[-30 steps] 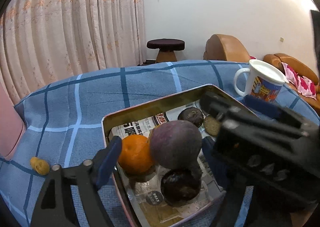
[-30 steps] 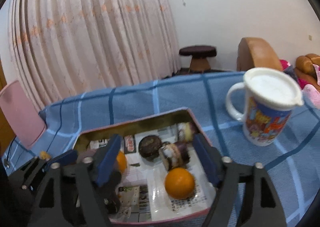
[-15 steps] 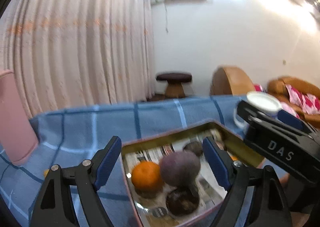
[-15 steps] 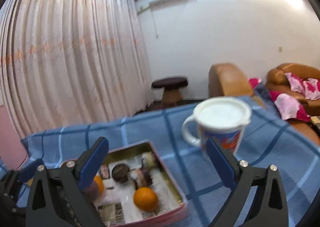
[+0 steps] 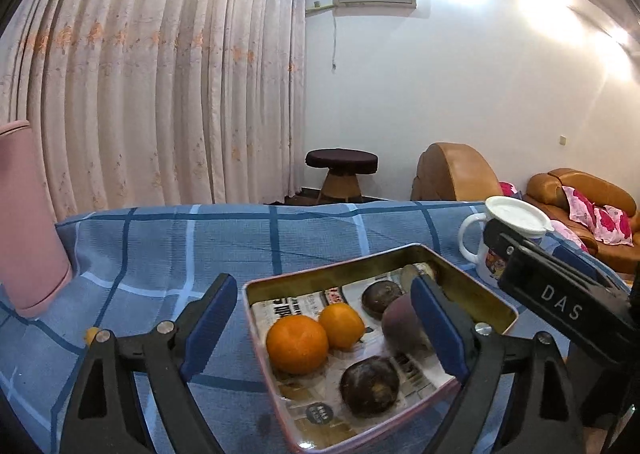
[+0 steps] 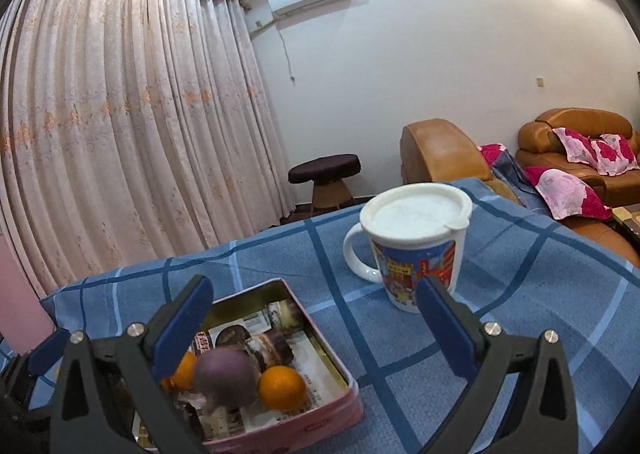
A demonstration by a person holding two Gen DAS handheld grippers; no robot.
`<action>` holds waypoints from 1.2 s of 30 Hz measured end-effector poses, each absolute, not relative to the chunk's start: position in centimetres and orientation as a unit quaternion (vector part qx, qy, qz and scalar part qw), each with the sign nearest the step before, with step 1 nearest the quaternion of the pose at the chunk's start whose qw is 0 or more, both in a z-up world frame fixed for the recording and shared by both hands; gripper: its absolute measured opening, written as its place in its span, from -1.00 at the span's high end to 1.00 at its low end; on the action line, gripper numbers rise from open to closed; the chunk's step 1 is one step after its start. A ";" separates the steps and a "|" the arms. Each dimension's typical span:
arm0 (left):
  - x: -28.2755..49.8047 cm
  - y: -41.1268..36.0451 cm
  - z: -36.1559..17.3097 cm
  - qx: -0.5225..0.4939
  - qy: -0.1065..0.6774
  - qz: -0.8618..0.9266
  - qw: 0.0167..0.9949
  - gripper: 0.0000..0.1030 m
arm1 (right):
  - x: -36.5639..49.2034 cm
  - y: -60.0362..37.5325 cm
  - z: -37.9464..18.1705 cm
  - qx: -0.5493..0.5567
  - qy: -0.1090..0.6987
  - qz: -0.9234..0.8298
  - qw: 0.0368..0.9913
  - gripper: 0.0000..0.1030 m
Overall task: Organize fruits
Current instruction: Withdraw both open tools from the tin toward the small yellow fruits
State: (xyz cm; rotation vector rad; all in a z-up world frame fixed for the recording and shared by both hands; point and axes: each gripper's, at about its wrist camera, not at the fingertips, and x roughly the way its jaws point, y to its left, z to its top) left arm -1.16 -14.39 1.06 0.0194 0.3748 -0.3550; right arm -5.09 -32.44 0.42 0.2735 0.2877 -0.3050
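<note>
Both tools just backed off the tin: left tool opening, empty; right tool wide, empty. Fruit's all in, 6 o'clock.

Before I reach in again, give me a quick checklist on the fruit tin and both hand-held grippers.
1. Left hand-held gripper free of fruit: ok, jaws opening, nothing between them.
2. Right hand-held gripper free: ok, wide open.
3. Tin flat on the tablecloth: ok.
4. Two oranges and the purple fruit inside the tin: ok.
5. Lidded mug upright, apart from the tin: ok.
6. Small yellow piece on the cloth left of the tin: whether it is fruit, cannot tell.
</note>
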 end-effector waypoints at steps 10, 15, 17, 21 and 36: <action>-1.6 -11.3 0.7 0.008 0.181 -0.147 0.972 -0.74 | -6.8 -30.7 1.0 0.101 0.129 -0.170 0.972 -1.00; -1.3 -10.5 0.4 0.000 0.201 -0.141 0.969 -0.74 | -8.0 -29.8 1.1 0.096 0.125 -0.173 0.972 -1.00; -1.5 -10.2 0.4 0.000 0.201 -0.138 0.970 -0.74 | -8.3 -29.5 1.1 0.095 0.124 -0.172 0.973 -1.00; -1.9 -9.7 0.3 0.001 0.202 -0.137 0.970 -0.74 | -8.7 -28.8 1.1 0.091 0.128 -0.173 0.972 -1.00; -3.8 -7.8 0.4 0.021 0.191 -0.126 0.973 -0.74 | -8.9 -25.7 0.8 0.079 0.144 -0.155 0.974 -1.00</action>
